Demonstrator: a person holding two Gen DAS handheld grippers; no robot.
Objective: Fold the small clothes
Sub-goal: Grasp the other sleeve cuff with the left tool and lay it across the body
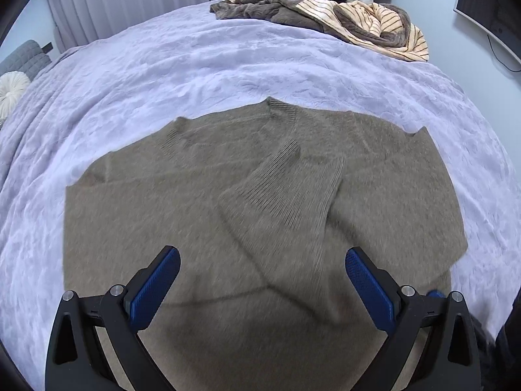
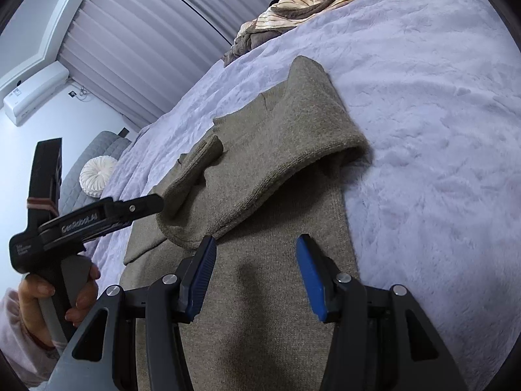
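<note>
Lying on bed: a taupe sweater (image 1: 202, 215) is spread flat on the lavender bedspread (image 1: 182, 65), both sleeves folded inward so the ribbed cuffs (image 1: 286, 182) cross over the chest.
Sweater from the right: in the right wrist view the sweater (image 2: 260, 293) runs away from the camera, its near sleeve (image 2: 302, 137) doubled over the body with a loose, raised fold.
Left gripper: the left gripper (image 1: 262, 257) hovers above the lower half of the sweater, blue pads (image 1: 156, 290) spread wide apart, nothing between them.
Left gripper, side view: the same left tool (image 2: 146, 207) shows in the right wrist view, held by the person's left hand (image 2: 58, 296), its tip near the folded sleeve; contact cannot be told.
Right gripper: the right gripper (image 2: 257, 244) sits over the sweater's hem area, fingers parted, holding nothing.
Far end of bed: a heap of striped and brown clothes (image 1: 342, 22).
Left edge: a round white cushion (image 2: 97, 176) on a grey quilted seat (image 2: 101, 150).
Backdrop: pleated curtains (image 2: 146, 49) and a wall air conditioner (image 2: 35, 91).
</note>
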